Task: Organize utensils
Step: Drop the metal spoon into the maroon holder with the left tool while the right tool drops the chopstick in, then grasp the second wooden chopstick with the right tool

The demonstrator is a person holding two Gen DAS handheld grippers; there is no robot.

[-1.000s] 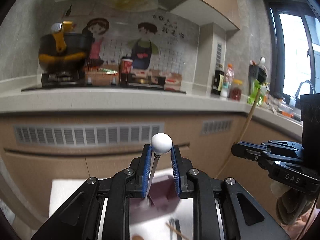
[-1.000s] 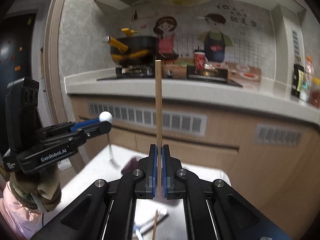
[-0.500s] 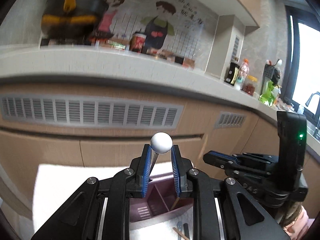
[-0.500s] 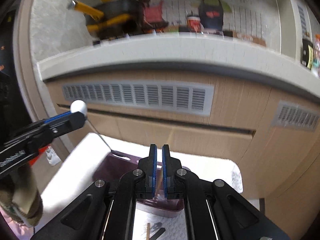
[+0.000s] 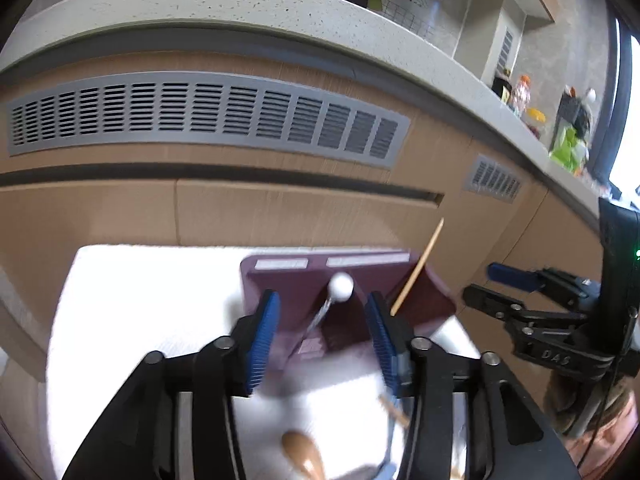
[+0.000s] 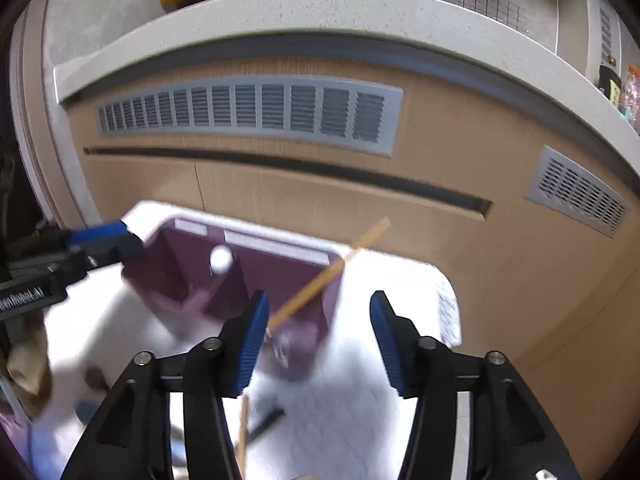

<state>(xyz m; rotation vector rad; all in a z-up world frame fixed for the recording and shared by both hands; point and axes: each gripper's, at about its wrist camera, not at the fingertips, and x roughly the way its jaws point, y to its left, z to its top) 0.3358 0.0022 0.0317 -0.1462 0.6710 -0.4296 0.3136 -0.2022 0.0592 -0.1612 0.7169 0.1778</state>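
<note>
The dark purple plastic utensil holder with inner dividers (image 5: 416, 300) stands on the white cloth-covered desk (image 5: 140, 300), and both tools are dropping into it at once. On the left, the metal-stemmed utensil with the white ball end (image 5: 340, 286) leans inside a compartment; if its lower end lands on a divider edge rather than on the floor of the compartment, it could tip out over the rim. Further right, the thin wooden chopstick (image 6: 320, 284) slants steeply across the holder's right wall, its top well past the rim, so it may slide or lever out onto the cloth, or nudge the light holder sideways.

The left gripper (image 5: 324, 332) has just been opening: its blue pads stand apart on either side of the ball-ended utensil, not pressing it. The right gripper (image 6: 316, 336) has likewise just been opening and its jaws stand wide; the chopstick's lower part lies just beside the left pad, free. Either gripper pulling back carelessly could clip the tool it released. More utensils, including a brown wooden spoon (image 5: 304, 454), lie on the cloth nearer the cameras.
</note>
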